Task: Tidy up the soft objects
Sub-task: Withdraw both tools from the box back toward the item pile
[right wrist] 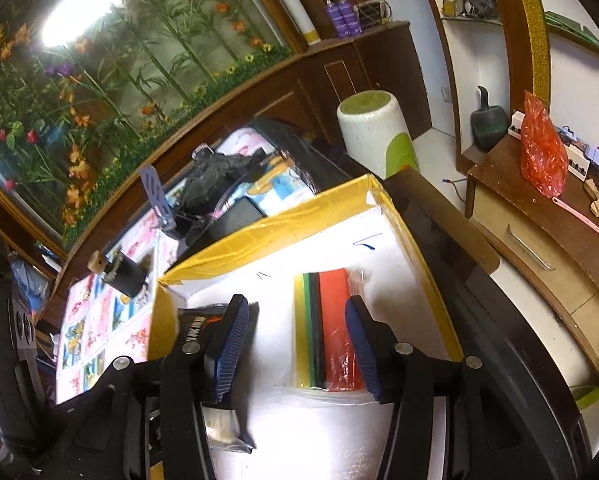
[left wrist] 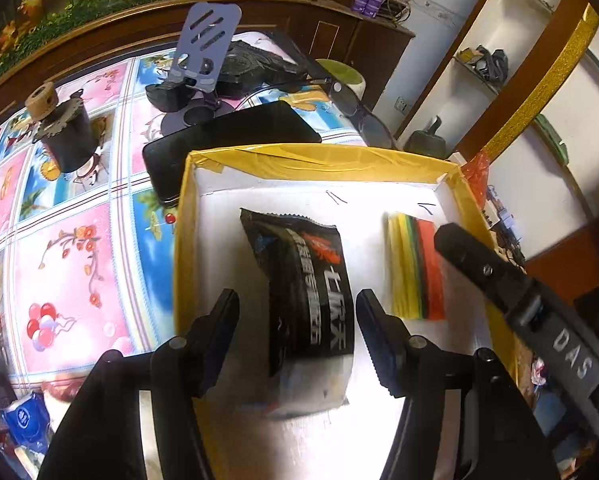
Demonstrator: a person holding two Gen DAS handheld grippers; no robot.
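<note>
a yellow-taped box (left wrist: 259,158) with a white inside sits on a table covered by a pink and blue cartoon cloth (left wrist: 71,236). in the left wrist view the left gripper (left wrist: 297,338) hangs over the box with its jaws spread wide, one on each side of a black snack packet (left wrist: 303,280) that lies on the box floor; neither pad seems to press on it. just to the right of the packet, apart from it, lies a clear bag of coloured sheets (left wrist: 417,268), yellow through green to red. in the right wrist view the right gripper (right wrist: 295,344) is also spread wide and grips nothing, hovering over that same bag (right wrist: 327,328). beyond the box stand a black phone (left wrist: 227,140), a purple phone stand (left wrist: 207,48) and a dark cylinder (left wrist: 69,136).
</note>
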